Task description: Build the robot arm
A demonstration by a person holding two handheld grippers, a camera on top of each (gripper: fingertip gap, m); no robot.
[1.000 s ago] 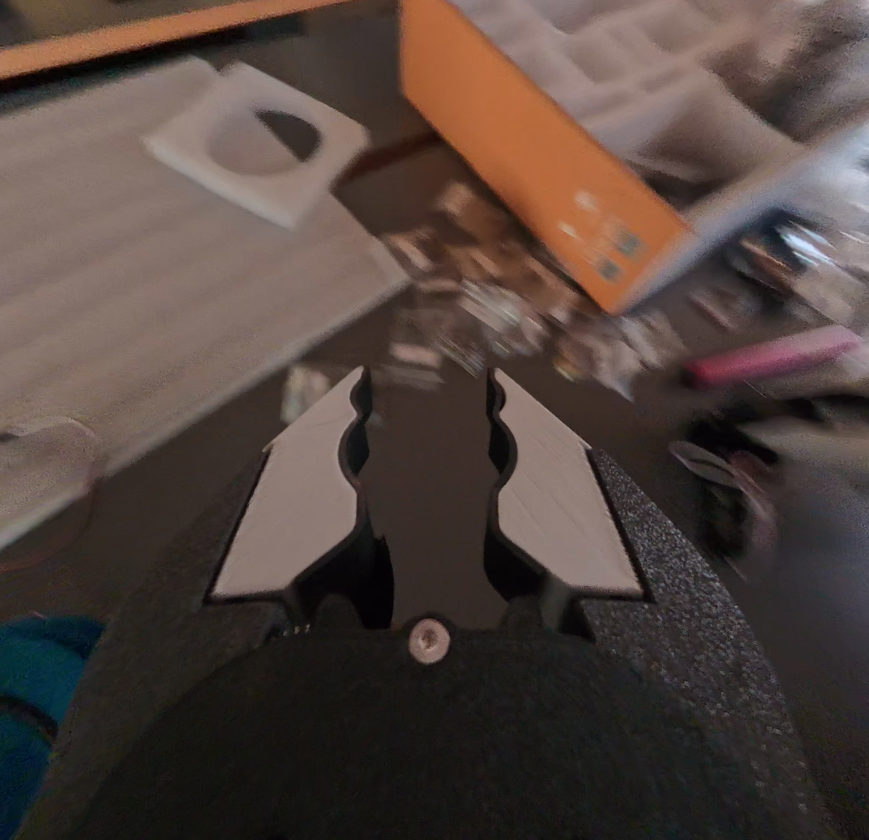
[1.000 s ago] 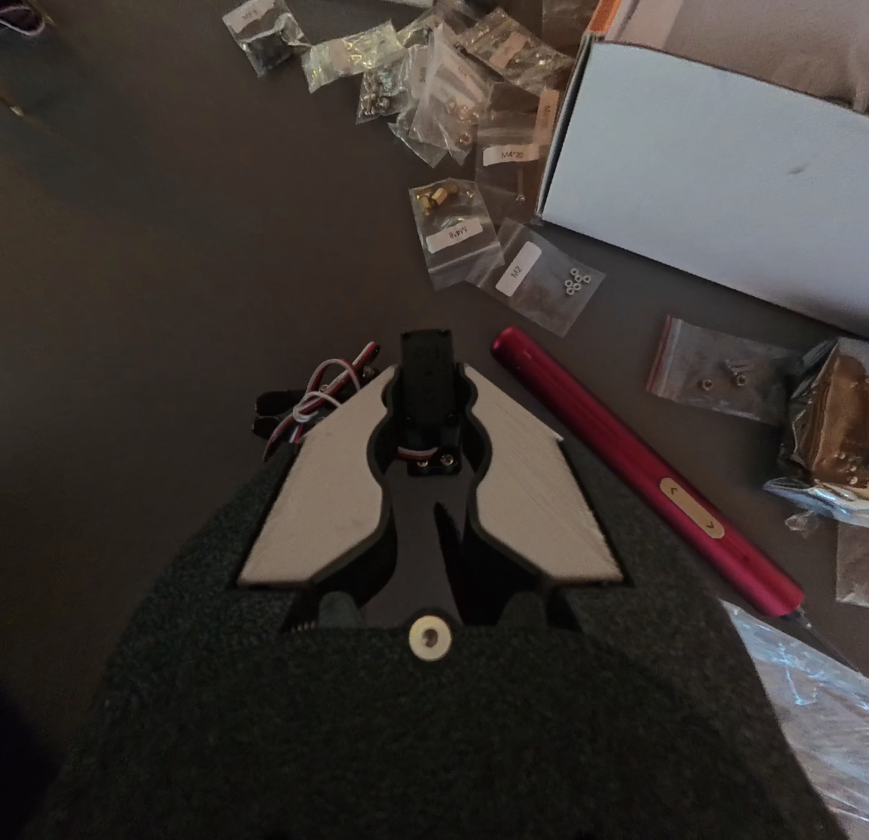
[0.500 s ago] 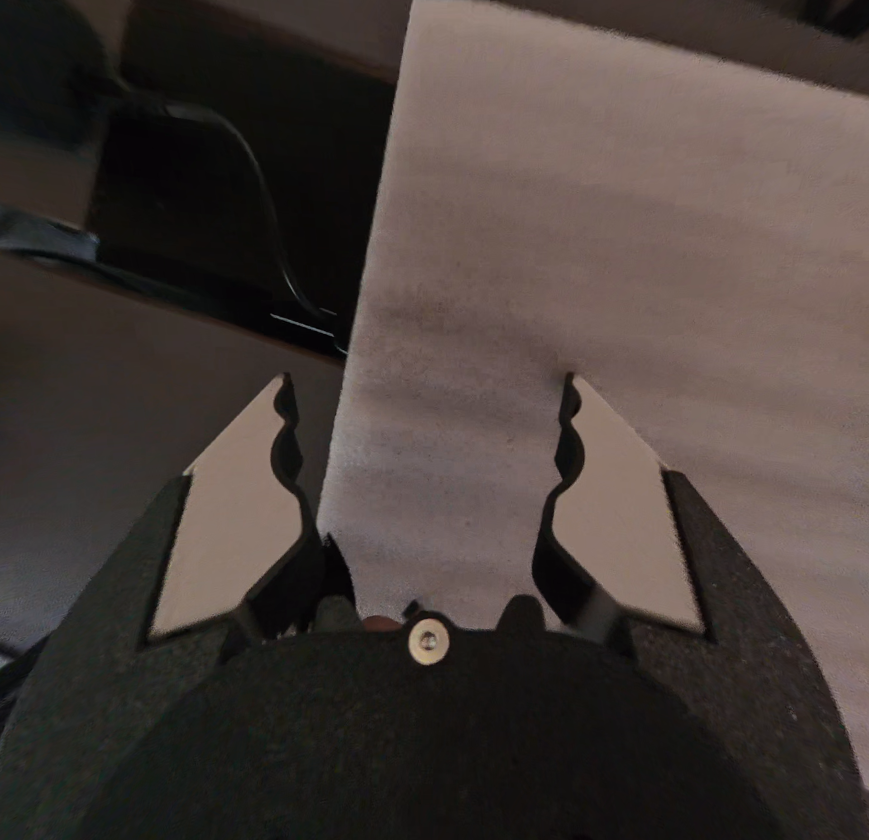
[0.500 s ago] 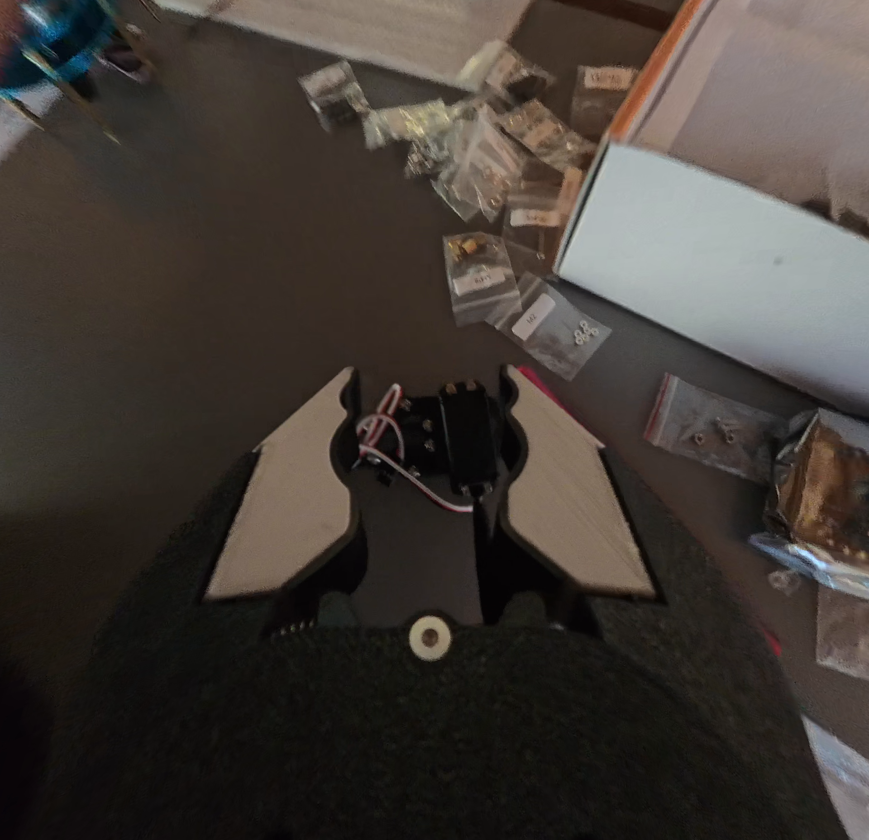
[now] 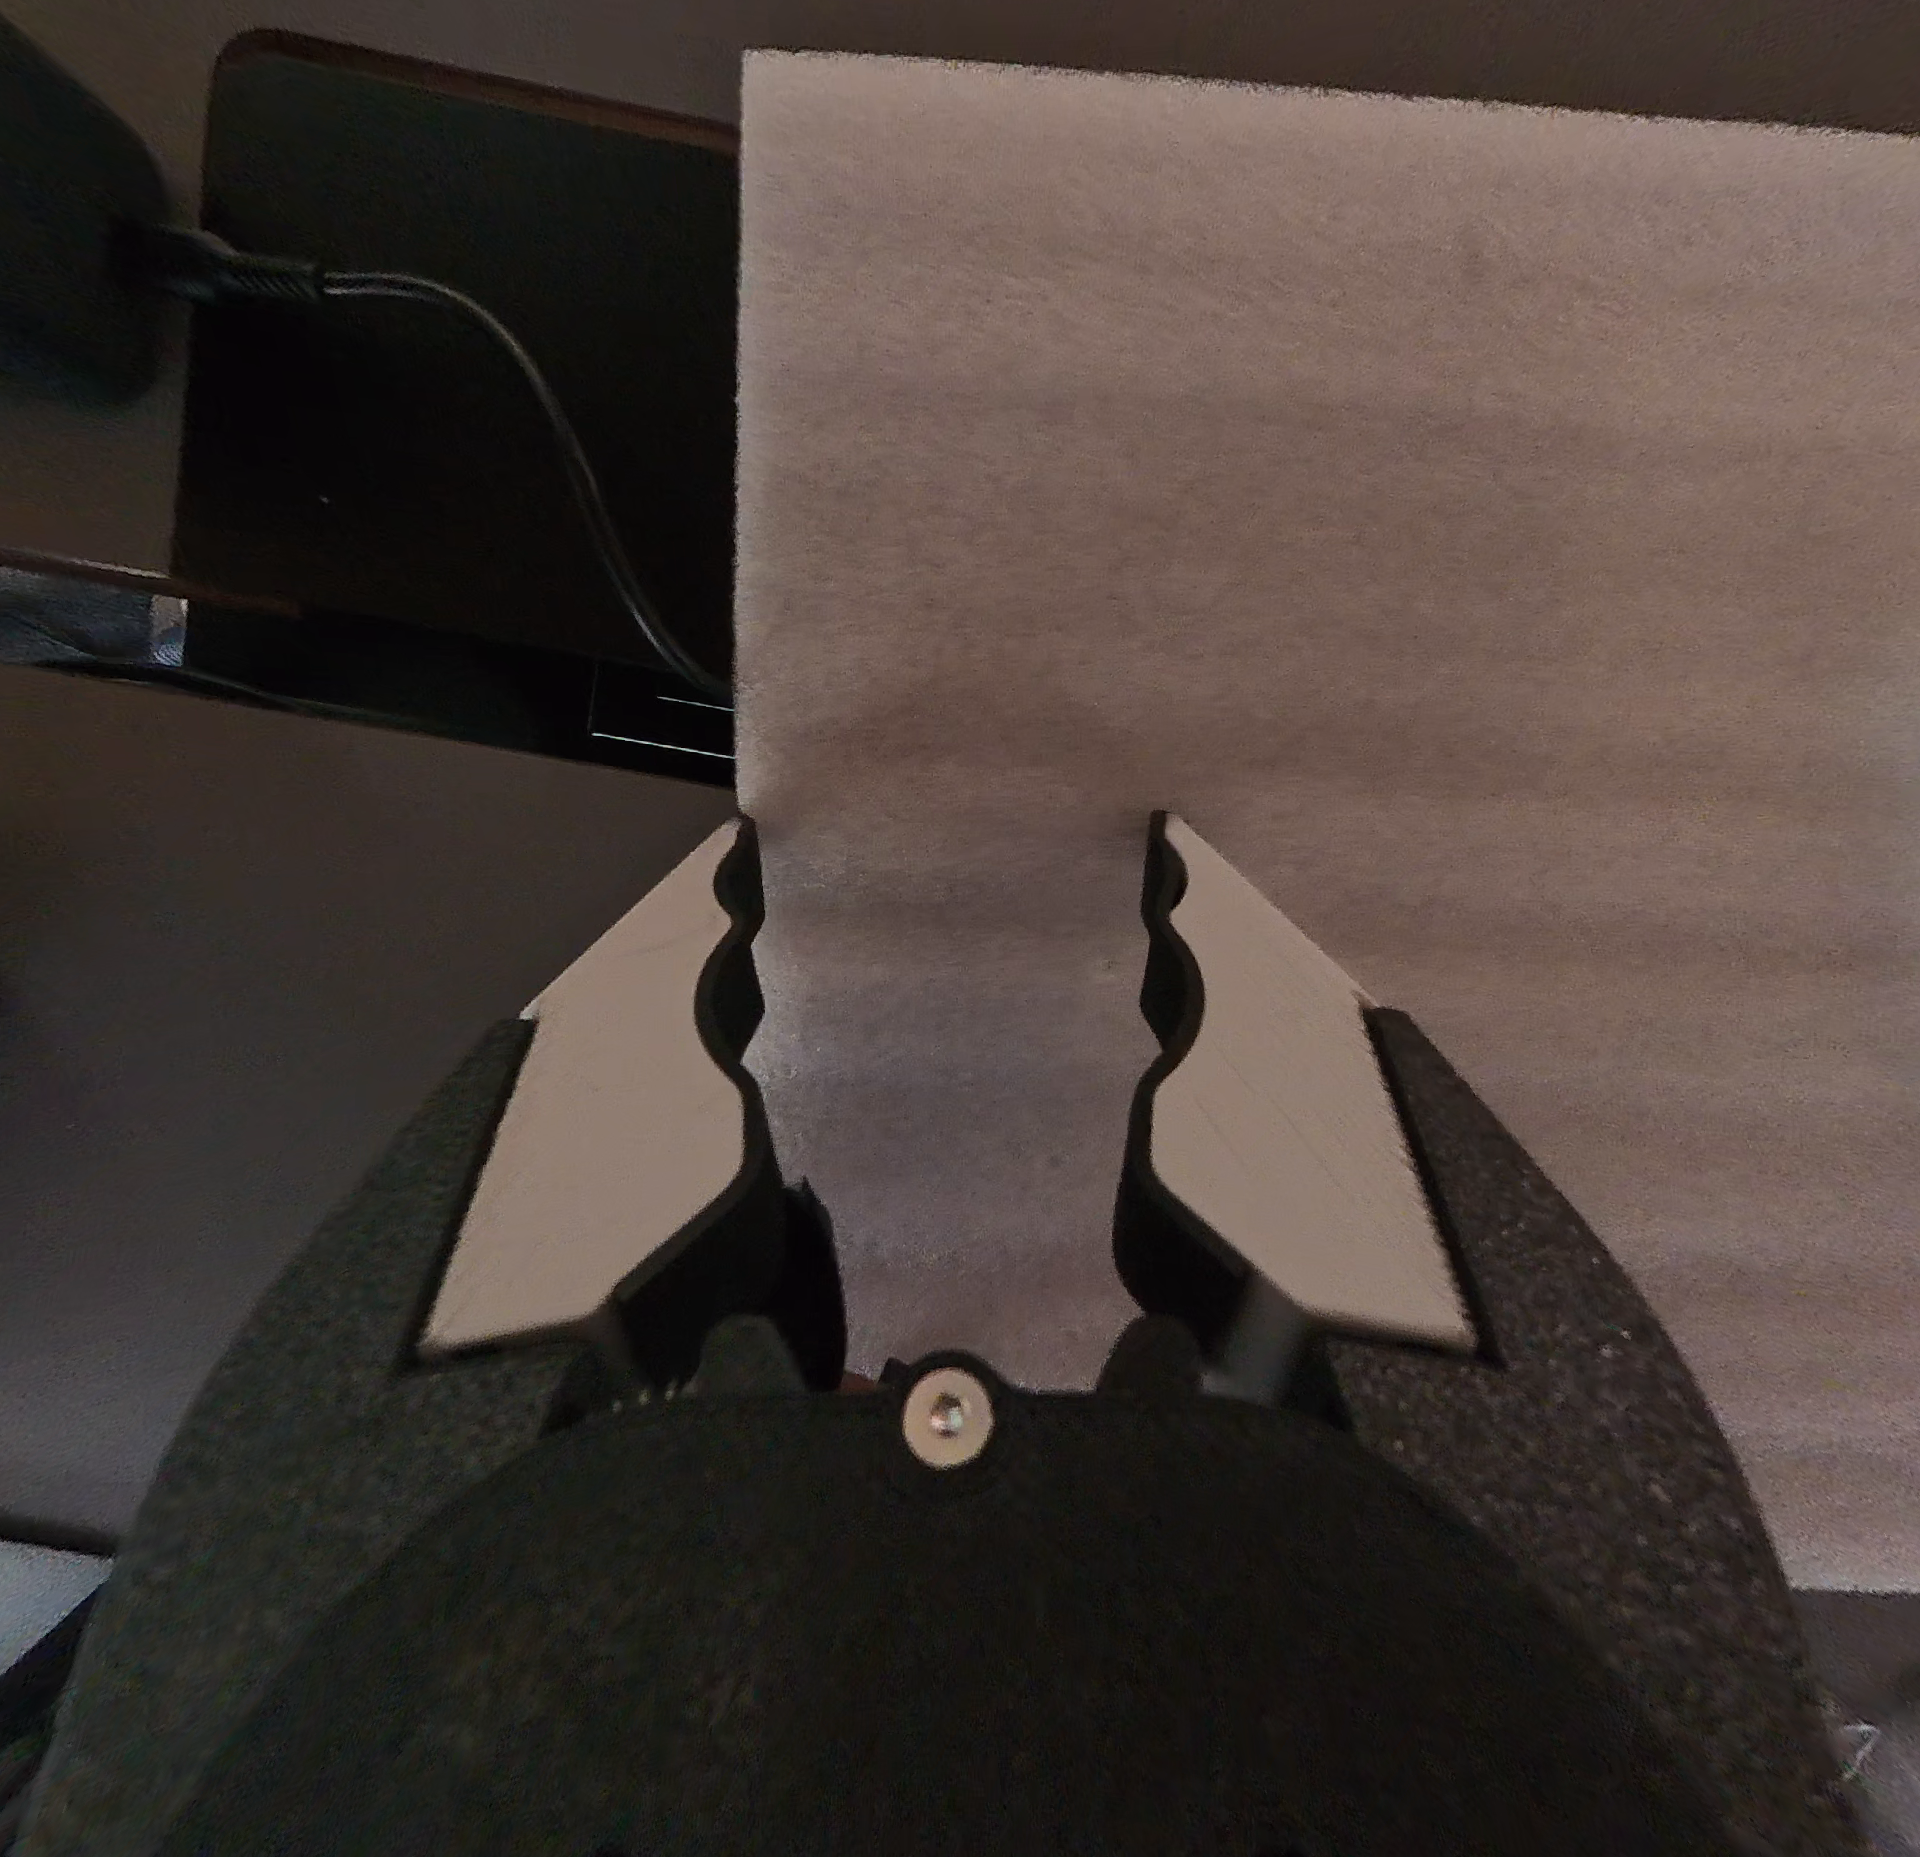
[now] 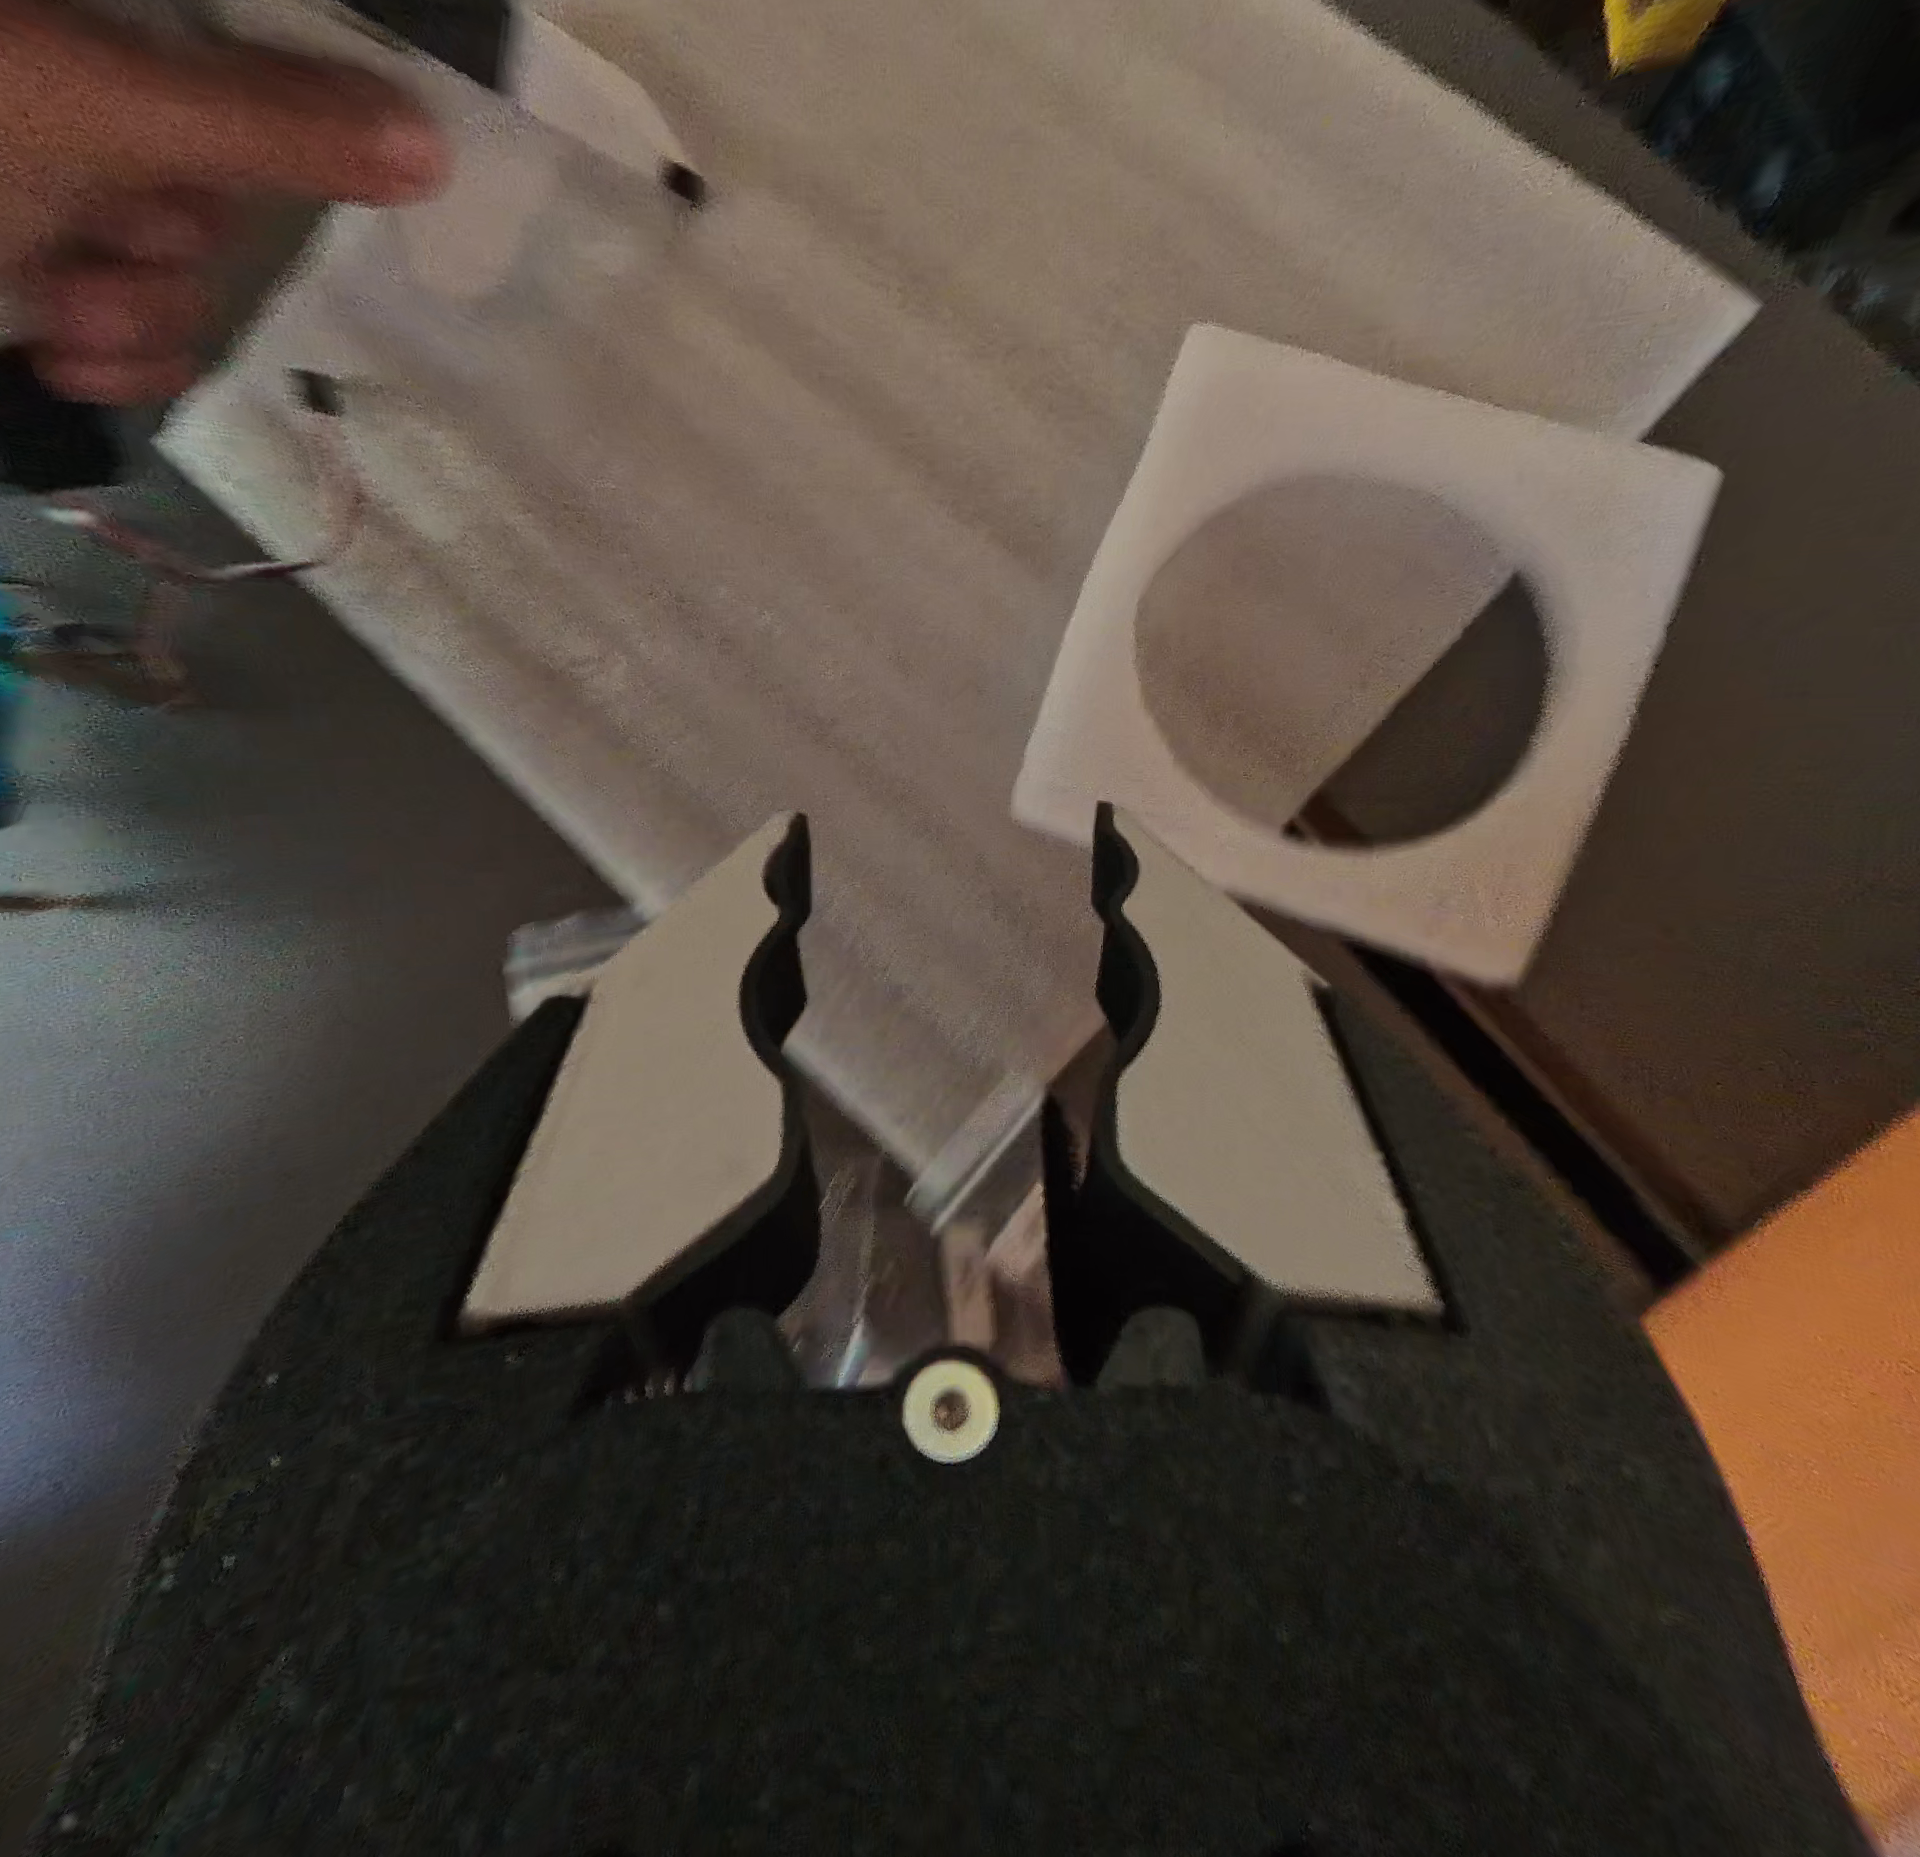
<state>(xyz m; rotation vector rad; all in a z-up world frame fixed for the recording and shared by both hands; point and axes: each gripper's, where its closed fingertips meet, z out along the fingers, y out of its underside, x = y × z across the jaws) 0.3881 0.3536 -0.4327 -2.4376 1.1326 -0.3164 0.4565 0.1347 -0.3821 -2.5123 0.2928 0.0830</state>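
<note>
Two jaws stand well apart on the left gripper, clamped on nothing, in the left wrist view. A white foam sheet fills the gap between them and runs far to the right; its left edge sits just beside the left jaw. Whether the jaws touch the foam cannot be told. If they closed here, they would likely dent the soft sheet or drag it across the tabletop, since nothing visibly weighs it down. Past the foam's left edge, a black cable crosses a dark recess beyond the tabletop's far edge and could snag on a sideways sweep.

The right wrist view is blurred. The right gripper also has its jaws apart and holds nothing. Under them lies a corner of the foam sheet, with clear plastic bags beneath that corner. A smaller foam square with a round hole rests half on the sheet, overhanging its edge, so a nudge could tip it off. A hand reaches in over the sheet's far left corner and could be bumped. An orange box shows at the right. The tabletop is dark grey and matte, in dim light
</note>
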